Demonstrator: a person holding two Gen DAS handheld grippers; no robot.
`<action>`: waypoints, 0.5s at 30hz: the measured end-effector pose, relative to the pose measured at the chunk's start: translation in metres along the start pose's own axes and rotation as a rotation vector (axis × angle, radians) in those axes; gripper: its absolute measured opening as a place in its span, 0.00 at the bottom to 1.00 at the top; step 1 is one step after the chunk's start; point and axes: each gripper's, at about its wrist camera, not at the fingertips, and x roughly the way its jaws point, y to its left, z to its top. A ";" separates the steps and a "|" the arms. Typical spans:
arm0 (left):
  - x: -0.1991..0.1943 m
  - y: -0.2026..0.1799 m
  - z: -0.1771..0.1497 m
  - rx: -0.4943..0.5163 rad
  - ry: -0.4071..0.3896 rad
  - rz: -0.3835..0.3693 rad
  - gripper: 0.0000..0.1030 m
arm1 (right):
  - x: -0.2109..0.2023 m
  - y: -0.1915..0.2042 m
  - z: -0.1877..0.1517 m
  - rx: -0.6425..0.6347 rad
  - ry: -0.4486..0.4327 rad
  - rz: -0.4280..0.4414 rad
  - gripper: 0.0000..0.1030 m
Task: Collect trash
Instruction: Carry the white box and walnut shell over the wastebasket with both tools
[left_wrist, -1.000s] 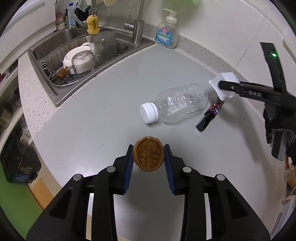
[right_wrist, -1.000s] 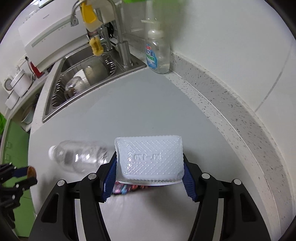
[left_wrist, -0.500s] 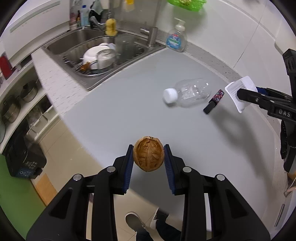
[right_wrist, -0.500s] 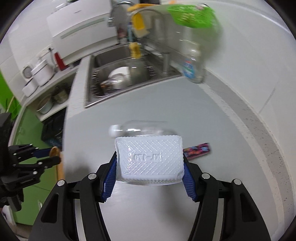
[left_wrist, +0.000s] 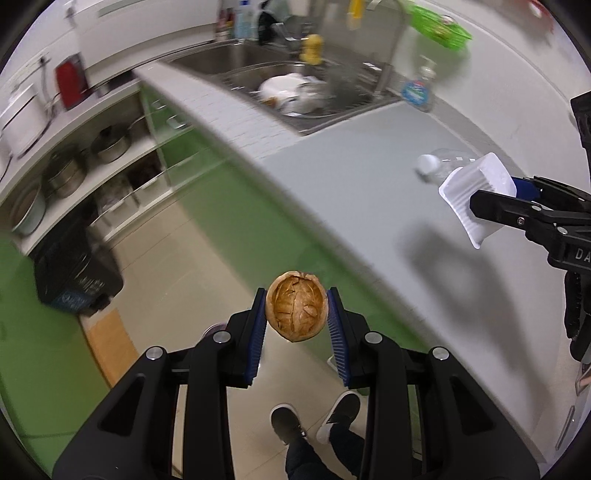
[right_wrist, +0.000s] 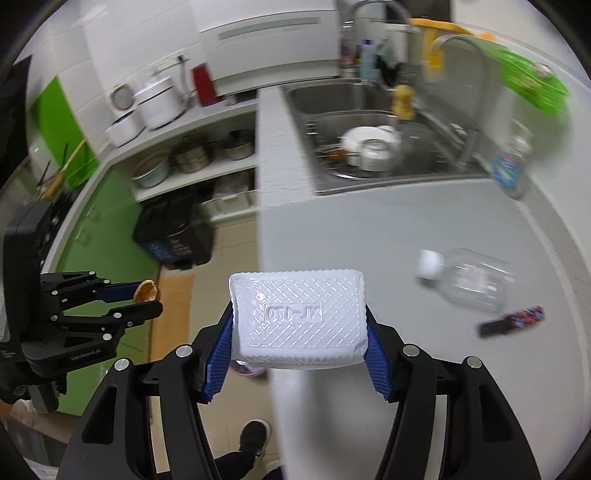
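Observation:
My left gripper (left_wrist: 297, 314) is shut on a brown walnut shell (left_wrist: 296, 311) and holds it in the air off the counter's front edge, above the floor; it also shows in the right wrist view (right_wrist: 146, 295). My right gripper (right_wrist: 299, 339) is shut on a white plastic tray (right_wrist: 298, 317), held above the counter's front edge; the tray shows at right in the left wrist view (left_wrist: 476, 195). A clear plastic bottle (right_wrist: 469, 282) with a white cap and a dark snack wrapper (right_wrist: 511, 320) lie on the grey counter (right_wrist: 369, 229).
A sink (right_wrist: 373, 147) with dishes and a soap bottle (right_wrist: 511, 171) are at the counter's far end. A black bin (right_wrist: 173, 236) stands on the floor by green cabinets. Shelves with pots (left_wrist: 107, 142) are at left. The person's shoes (left_wrist: 314, 421) are below.
Both grippers have pulled back from the counter toward its front edge and turned left, each keeping its load. The floor, bin and shelves have come into view.

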 end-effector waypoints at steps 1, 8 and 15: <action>-0.001 0.008 -0.005 -0.010 0.001 0.007 0.31 | 0.004 0.008 0.000 -0.009 0.004 0.008 0.58; 0.009 0.081 -0.048 -0.124 0.025 0.054 0.31 | 0.063 0.077 -0.002 -0.082 0.071 0.098 0.58; 0.048 0.144 -0.095 -0.248 0.073 0.072 0.31 | 0.152 0.134 -0.019 -0.151 0.187 0.161 0.59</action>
